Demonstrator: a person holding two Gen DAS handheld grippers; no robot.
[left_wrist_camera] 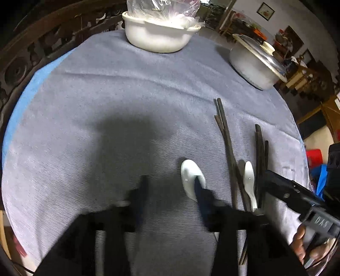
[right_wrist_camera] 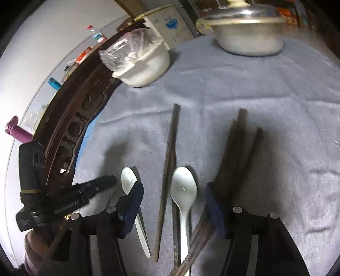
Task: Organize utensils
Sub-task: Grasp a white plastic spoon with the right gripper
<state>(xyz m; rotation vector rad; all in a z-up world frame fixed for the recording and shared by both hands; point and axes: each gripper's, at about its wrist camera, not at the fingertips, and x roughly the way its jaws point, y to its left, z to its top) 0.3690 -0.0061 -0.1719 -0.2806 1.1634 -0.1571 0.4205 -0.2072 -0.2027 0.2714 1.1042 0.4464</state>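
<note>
White bowl, lidded pot, perhaps aluminium.

On the worktop, two spoons lie low in the frame among chopsticks; bowl upper left, pot upper right.

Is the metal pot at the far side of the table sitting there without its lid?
No, the metal pot has its lid resting on top, covering the opening.
</note>
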